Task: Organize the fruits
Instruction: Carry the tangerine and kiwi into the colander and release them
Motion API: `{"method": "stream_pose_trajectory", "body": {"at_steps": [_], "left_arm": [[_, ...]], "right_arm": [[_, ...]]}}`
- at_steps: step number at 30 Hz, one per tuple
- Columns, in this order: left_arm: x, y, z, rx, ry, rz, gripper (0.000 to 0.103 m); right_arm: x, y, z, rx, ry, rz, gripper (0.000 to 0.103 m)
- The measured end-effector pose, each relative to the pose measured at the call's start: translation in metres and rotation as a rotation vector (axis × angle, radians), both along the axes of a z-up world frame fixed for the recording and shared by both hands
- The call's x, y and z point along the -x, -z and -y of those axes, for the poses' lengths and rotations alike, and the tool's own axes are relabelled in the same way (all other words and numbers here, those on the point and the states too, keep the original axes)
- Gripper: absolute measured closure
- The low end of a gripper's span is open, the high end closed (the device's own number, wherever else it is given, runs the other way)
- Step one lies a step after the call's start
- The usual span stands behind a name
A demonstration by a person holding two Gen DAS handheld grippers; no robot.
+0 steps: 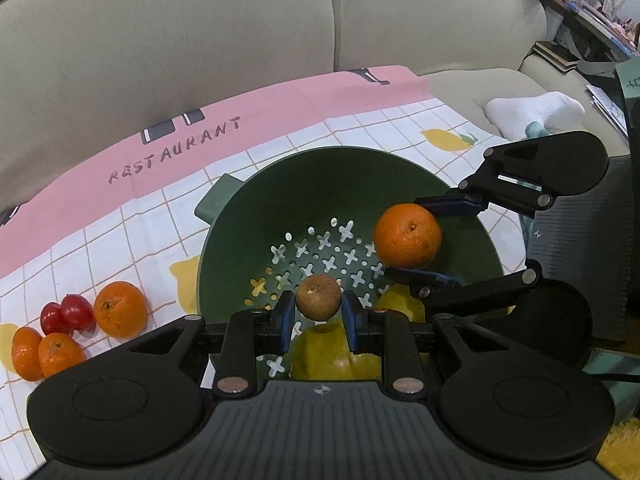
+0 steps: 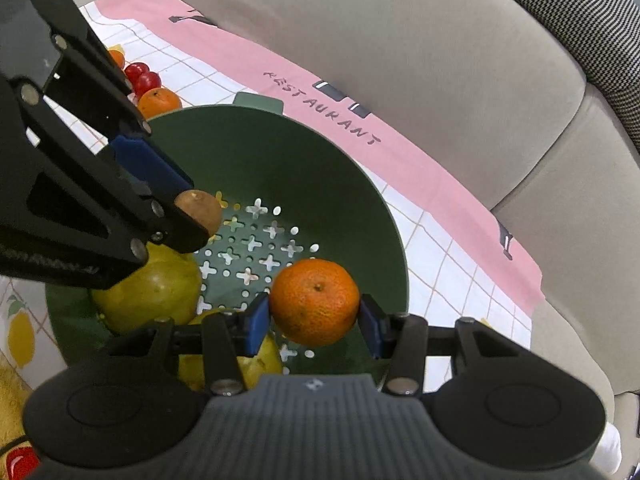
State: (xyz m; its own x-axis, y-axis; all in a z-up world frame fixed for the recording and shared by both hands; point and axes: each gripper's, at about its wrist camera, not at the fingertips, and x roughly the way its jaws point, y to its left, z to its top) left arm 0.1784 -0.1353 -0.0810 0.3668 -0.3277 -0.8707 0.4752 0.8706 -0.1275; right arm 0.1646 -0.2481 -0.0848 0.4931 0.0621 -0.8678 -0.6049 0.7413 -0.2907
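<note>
Hovering over a dark green plastic colander (image 1: 256, 200) with cross-shaped and round holes in its base, both tools carry fruit. The left hand-held gripper (image 1: 318, 314) has its blue-padded fingers (image 1: 285, 320) clamped on a small round brown fruit (image 1: 318, 297) with a rough dull skin, held above the perforated bottom of the colander; in the right wrist view the same brown fruit shows at the tip of that tool, above the holes and beside the yellow-green fruit. The right hand-held gripper (image 2: 314, 318) is clamped on a round orange mandarin (image 2: 316, 300), its blue pads (image 2: 256, 324) pressing the fruit from either side, and the mandarin hangs over the inner wall of the colander on the side away from the left tool. Inside the colander lie two large yellow-green fruits (image 2: 156, 292), one against the near wall and another partly hidden under the right tool. The colander stands on a cloth (image 1: 120, 232) printed with a white grid, yellow lemons and a pink band bearing the word RESTAURANT, spread over a beige sofa (image 1: 200, 40). On the cloth, well apart from the colander on its left in the left wrist view, sit three loose orange mandarins (image 1: 120, 309) and two small glossy red fruits (image 1: 66, 312), clustered close together. A white sock (image 1: 532, 114) lies on the sofa seat beyond the cloth.
</note>
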Motion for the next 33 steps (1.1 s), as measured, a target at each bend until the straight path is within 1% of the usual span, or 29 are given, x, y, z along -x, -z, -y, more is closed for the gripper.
{"method": "stream_pose_trajectory", "body": {"at_steps": [11,17,19,21,29,33], "left_arm": [[-0.009,0.015,0.001,-0.002,-0.001,-0.043,0.075],[-0.012,0.017,0.005,-0.011,0.008,-0.045,0.075],[-0.012,0.018,0.007,-0.028,0.015,-0.045,0.075],[-0.011,0.019,0.009,-0.05,0.025,-0.039,0.074],[-0.013,0.018,0.01,-0.059,0.005,-0.055,0.074],[-0.012,0.017,0.011,-0.068,-0.002,-0.051,0.071]], "right_arm": [[-0.014,0.016,-0.001,0.008,-0.002,-0.031,0.058],[-0.02,0.021,-0.003,-0.006,0.007,-0.047,0.058],[-0.02,0.023,-0.004,-0.003,0.006,-0.049,0.058],[-0.02,0.024,-0.006,0.003,-0.002,-0.048,0.058],[-0.019,0.023,-0.005,0.009,-0.005,-0.046,0.058],[-0.016,0.019,-0.005,0.005,-0.013,-0.039,0.056]]}}
